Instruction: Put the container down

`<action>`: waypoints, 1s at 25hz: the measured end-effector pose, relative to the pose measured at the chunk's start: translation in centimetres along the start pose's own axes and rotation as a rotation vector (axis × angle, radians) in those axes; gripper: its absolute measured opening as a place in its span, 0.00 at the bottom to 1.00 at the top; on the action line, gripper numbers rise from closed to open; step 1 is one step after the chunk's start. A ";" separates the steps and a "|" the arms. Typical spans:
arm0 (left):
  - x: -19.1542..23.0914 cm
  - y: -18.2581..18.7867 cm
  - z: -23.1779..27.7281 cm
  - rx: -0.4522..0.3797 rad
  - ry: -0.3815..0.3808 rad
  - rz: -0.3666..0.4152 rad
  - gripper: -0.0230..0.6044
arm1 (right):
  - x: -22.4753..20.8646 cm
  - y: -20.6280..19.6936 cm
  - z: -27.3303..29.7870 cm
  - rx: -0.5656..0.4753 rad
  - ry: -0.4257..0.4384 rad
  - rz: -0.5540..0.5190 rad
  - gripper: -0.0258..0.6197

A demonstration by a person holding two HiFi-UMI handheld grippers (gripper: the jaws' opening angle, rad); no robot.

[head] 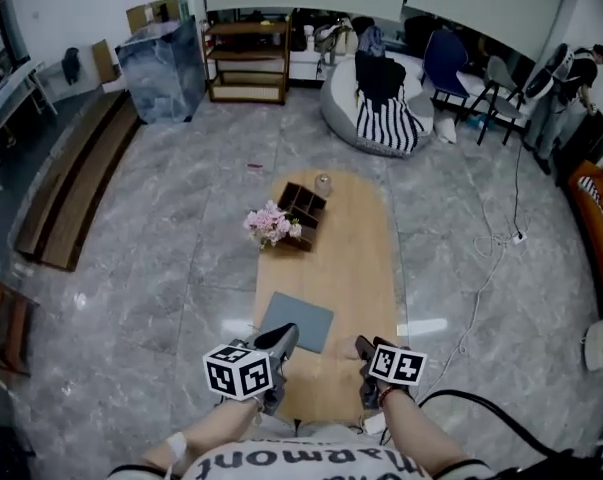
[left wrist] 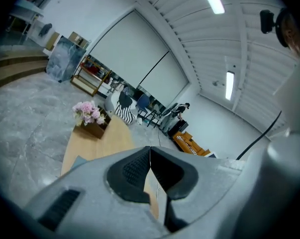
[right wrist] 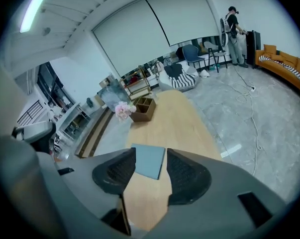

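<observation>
Fingers of the left gripper (left wrist: 150,149) met at their tips, gripping nothing; the right gripper (right wrist: 150,159) had its fingers apart and empty. The wooden container (head: 304,208) sat on the desk (head: 356,268), touching pink flowers (head: 270,225), well beyond a grey mat (head: 296,322).

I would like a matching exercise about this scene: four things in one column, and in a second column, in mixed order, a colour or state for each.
Things
1. left gripper
2. right gripper
3. mat
4. flowers

Colours or states
A. pink
B. jaws apart, nothing between them
C. grey-blue, flat on the table
D. jaws together

Pairs: 1-D, 2-B, 3-C, 4-A
</observation>
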State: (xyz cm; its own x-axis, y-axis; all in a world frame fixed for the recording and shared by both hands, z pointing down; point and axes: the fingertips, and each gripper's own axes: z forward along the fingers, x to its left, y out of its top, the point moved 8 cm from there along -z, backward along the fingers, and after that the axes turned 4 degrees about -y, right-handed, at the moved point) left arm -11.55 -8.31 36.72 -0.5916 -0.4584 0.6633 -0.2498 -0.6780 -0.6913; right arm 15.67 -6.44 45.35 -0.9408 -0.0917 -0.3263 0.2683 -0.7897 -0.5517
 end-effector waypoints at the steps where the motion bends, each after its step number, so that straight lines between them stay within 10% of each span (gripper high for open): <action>1: -0.4 1.2 0.0 -0.026 -0.009 0.026 0.06 | 0.5 1.2 -0.6 -0.035 0.000 0.001 0.32; 17: -7.7 15.2 -4.5 -0.350 -0.163 0.198 0.06 | 10.1 16.8 -16.3 -0.626 0.216 -0.134 0.12; 25: -9.9 18.3 -6.4 -0.428 -0.196 0.334 0.06 | 11.8 18.7 -20.5 -0.739 0.223 -0.205 0.09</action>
State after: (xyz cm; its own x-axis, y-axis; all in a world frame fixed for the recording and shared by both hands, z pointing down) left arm -15.18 -12.46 15.67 -0.5491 -0.7330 0.4014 -0.3858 -0.2037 -0.8998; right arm 13.79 -9.84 15.41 -0.9438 0.1967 -0.2656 0.2355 -0.1636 -0.9580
